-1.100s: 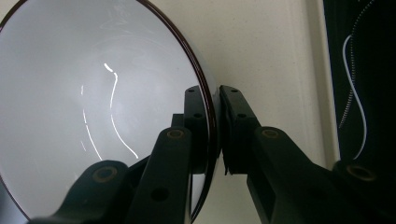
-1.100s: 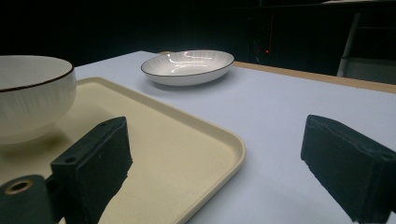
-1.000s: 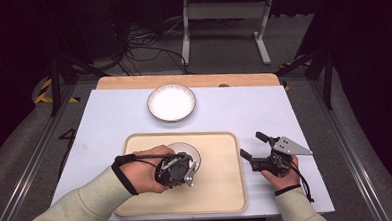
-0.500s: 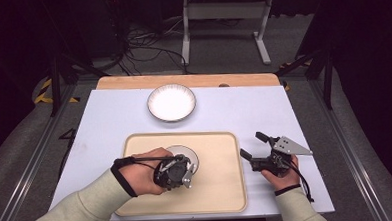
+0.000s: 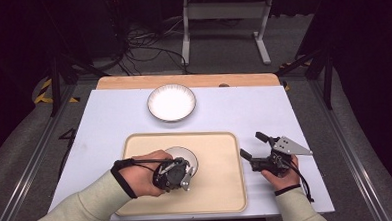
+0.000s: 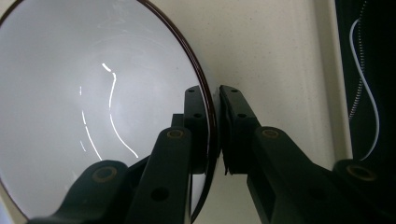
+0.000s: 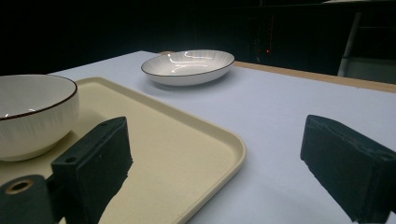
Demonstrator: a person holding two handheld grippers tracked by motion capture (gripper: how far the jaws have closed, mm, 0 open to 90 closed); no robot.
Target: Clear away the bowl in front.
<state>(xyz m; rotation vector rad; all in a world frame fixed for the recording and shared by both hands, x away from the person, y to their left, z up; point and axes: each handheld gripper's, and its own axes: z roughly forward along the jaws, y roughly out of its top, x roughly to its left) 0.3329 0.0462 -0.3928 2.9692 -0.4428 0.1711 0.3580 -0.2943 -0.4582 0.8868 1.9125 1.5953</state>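
Observation:
A small white bowl [image 5: 182, 154] with a dark rim sits on the cream tray [image 5: 222, 174]. My left gripper [image 5: 182, 167] is shut on its near rim. In the left gripper view, one jaw lies inside the bowl [image 6: 93, 102] and the other outside, and the left gripper [image 6: 215, 100] pinches the wall between them. My right gripper [image 5: 254, 144] rests open on the table just right of the tray, holding nothing. In the right gripper view, the right gripper [image 7: 219, 158] has its jaws spread wide, with the bowl [image 7: 32, 116] off to the left.
A shallow white plate [image 5: 171, 102] stands on the pale blue tabletop [image 5: 249, 113] behind the tray, also seen as the plate [image 7: 189, 65] beyond the tray's corner [image 7: 229, 140]. A wooden strip [image 5: 132, 82] edges the table's far side.

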